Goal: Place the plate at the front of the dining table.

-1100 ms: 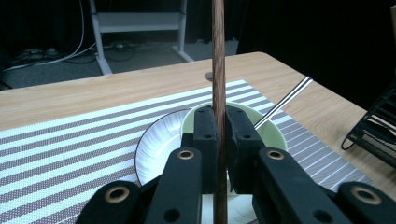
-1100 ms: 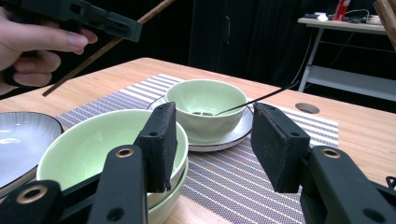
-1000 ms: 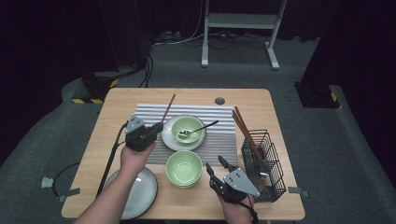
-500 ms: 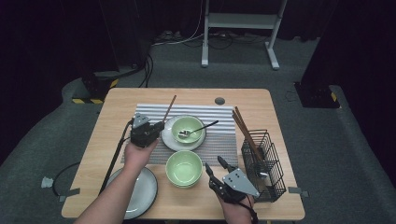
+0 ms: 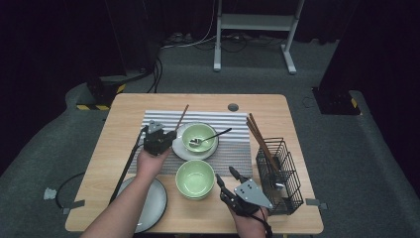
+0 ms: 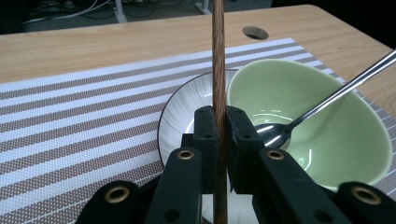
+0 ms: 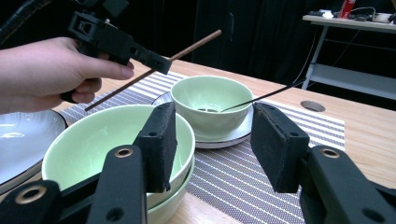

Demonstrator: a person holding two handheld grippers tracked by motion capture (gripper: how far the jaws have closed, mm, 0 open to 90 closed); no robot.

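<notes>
My left gripper (image 5: pixel 170 135) (image 6: pixel 218 116) is shut on a brown wooden chopstick (image 5: pixel 181 117) (image 6: pixel 218 56). It holds the chopstick off the striped placemat (image 5: pixel 233 148), just left of a white plate (image 5: pixel 179 148). On that plate sits a green bowl (image 5: pixel 199 137) (image 6: pixel 327 135) with a metal spoon (image 5: pixel 214 135) (image 6: pixel 336 91) in it. My right gripper (image 5: pixel 225 174) (image 7: pixel 212 140) stands open at the front, beside a stack of green bowls (image 5: pixel 195 178) (image 7: pixel 88 149). Nothing is between its pads. In the right gripper view the left gripper (image 7: pixel 116 39) and its chopstick (image 7: pixel 196 44) show beyond the stack.
A black wire basket (image 5: pixel 282 173) with several chopsticks leaning in it stands at the right edge. A grey plate (image 5: pixel 151 206) (image 7: pixel 18 135) lies at the front left under the left forearm. A cable hole (image 5: pixel 233 107) is near the table's far edge.
My left gripper has shifted slightly to the right toward the plated bowl, with the chopstick still in it. The right gripper has barely moved.
</notes>
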